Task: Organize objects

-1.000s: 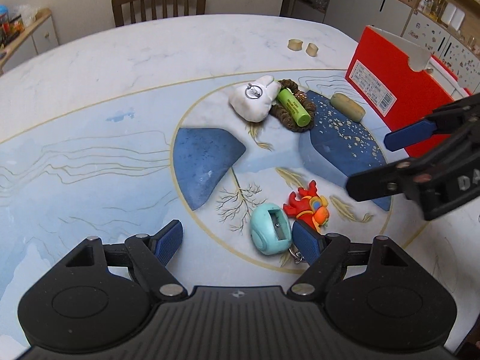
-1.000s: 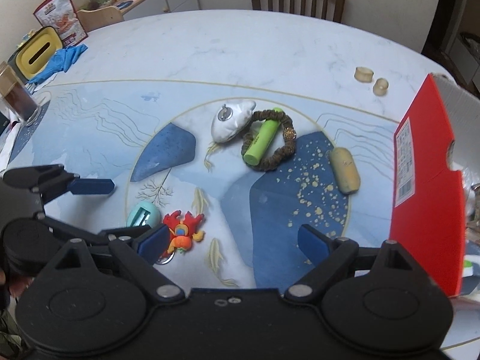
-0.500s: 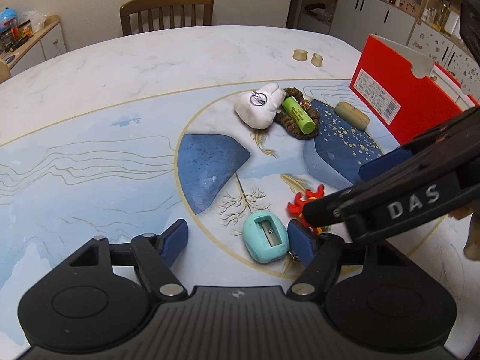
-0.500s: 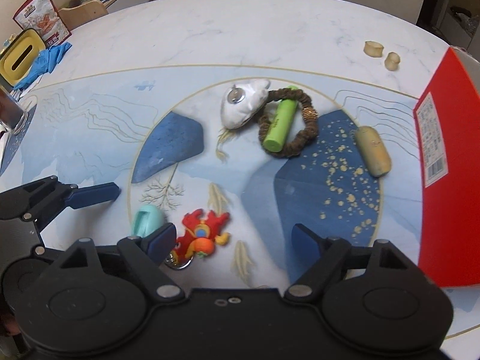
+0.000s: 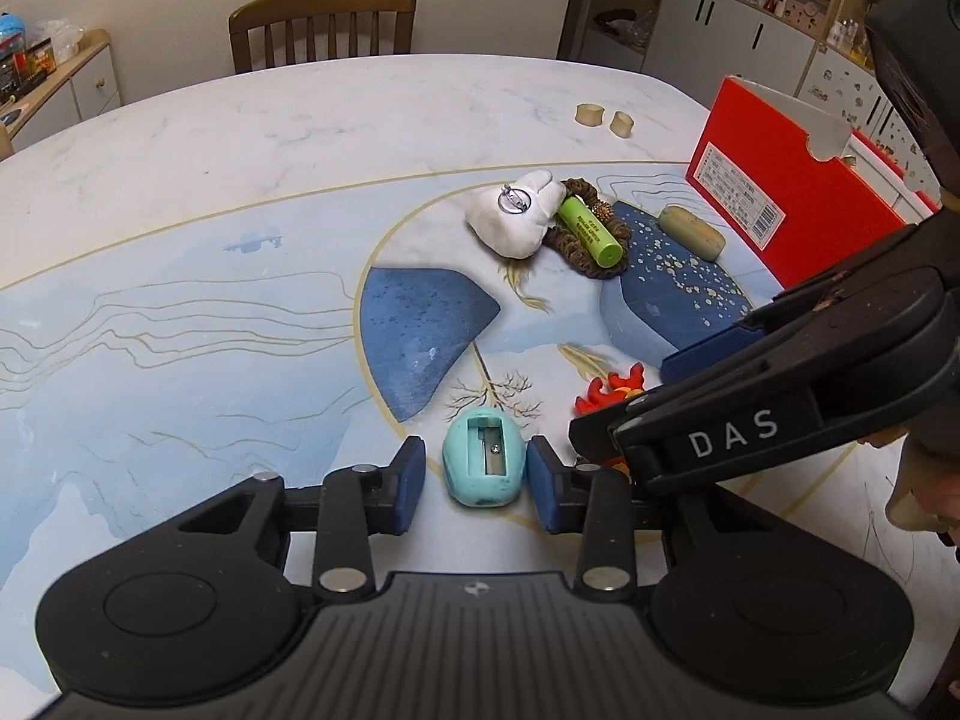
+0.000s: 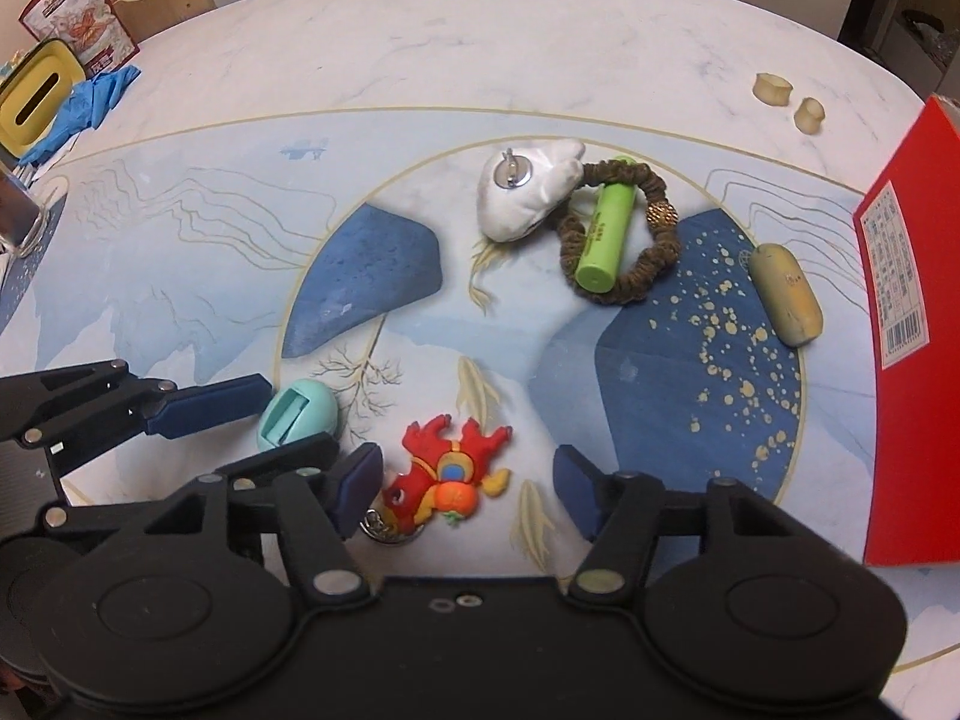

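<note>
A teal pencil sharpener lies on the table between the pads of my left gripper, which is open with small gaps on both sides. The sharpener also shows in the right wrist view. A red and orange toy keychain lies between the fingers of my open right gripper, nearer the left pad. Farther off lie a white plush piece, a green cylinder inside a brown hair tie, and a tan eraser-like block.
A red box stands at the right edge of the table. Two small beige rings lie at the far right. A yellow tissue box and blue gloves sit at the far left. A wooden chair stands behind the table.
My left gripper moved so the sharpener sits between its pads, and its jaws narrowed. My right gripper moved forward and down over the red toy.
</note>
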`<state>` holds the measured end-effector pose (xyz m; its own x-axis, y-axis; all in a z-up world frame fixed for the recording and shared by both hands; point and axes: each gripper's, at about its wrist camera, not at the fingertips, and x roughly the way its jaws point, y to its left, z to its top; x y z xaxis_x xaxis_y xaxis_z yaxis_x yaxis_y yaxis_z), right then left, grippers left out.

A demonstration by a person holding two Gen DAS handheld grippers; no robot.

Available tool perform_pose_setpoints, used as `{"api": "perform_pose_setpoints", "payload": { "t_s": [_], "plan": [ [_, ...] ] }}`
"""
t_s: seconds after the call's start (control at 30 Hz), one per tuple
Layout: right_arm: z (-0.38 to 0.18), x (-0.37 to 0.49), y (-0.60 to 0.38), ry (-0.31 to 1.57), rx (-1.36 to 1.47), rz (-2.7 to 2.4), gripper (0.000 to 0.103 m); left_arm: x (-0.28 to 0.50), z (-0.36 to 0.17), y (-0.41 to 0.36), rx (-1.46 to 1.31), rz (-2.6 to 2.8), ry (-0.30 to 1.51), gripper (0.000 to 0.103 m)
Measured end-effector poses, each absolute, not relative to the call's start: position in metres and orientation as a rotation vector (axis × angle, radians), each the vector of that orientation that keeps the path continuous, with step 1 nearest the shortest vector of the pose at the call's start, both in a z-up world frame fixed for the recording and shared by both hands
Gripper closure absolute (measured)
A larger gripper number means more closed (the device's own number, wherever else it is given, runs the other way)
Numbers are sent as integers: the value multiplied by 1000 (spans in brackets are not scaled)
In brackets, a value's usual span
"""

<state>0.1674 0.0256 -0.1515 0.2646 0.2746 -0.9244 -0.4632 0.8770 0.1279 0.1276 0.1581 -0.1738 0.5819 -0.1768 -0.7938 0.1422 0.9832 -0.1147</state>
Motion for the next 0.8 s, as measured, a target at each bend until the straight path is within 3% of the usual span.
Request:
{"api": "perform_pose_setpoints", "payload": {
  "t_s": [0.13, 0.27, 0.37, 0.8],
  "plan": [
    [-151, 165, 31, 1198, -203, 513, 48, 126, -174, 161, -51, -194, 940, 70],
    [-150, 165, 30, 1192, -202, 523, 66, 125, -174, 161, -45, -197, 937, 73],
    [-149, 166, 27, 1196, -176, 529, 74, 125, -174, 160, -41, -191, 938, 73],
    [-118, 159, -11, 1139, -88, 541, 76, 124, -154, 154, -85, -208, 932, 73]
  ]
}}
